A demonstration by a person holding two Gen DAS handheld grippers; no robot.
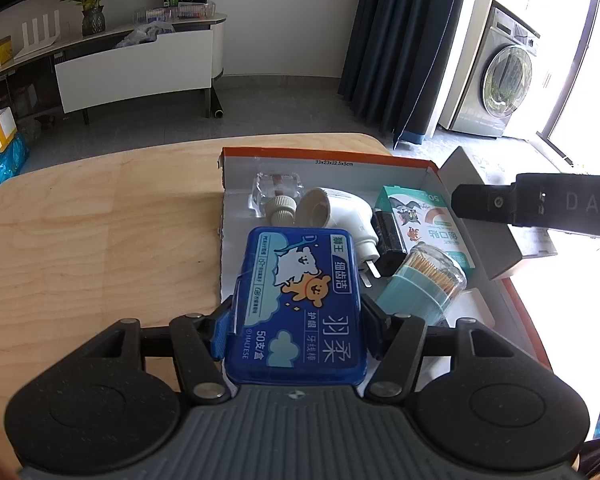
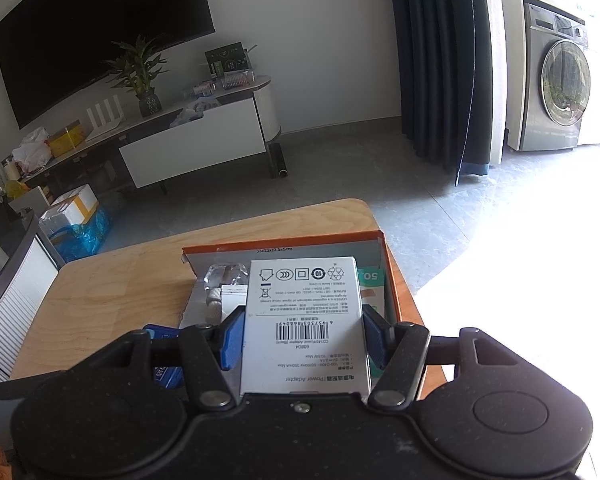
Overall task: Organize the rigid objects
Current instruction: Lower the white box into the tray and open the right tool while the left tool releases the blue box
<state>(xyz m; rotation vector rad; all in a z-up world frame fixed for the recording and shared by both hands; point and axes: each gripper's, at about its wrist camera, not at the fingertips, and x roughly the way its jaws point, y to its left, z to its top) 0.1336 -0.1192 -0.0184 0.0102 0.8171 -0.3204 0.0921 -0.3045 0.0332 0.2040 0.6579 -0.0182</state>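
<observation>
A: Two grippers, and each has its jaws clamped on a box. The left gripper [image 1: 296, 320] holds a blue floss box [image 1: 300, 304] by its long sides, blue pads pressed against both edges.

B: And the other?

A: The right gripper [image 2: 304, 340] grips a white adapter box [image 2: 304, 320] the same way, barcode face up.

B: Where are they held?

A: Both hang over an orange-edged carton [image 1: 328, 156] that sits on the wooden table [image 1: 100, 232]. The floss box is above the carton's near left part; the adapter box is over its middle.

B: What lies inside?

A: A white plug device [image 1: 348, 212], a black adapter [image 1: 388, 240] touching it, a teal toothpick jar [image 1: 424, 280] on its side, a plaster box [image 1: 424, 216] with a cartoon cat, and a clear packet [image 1: 278, 186] at the far end.
</observation>
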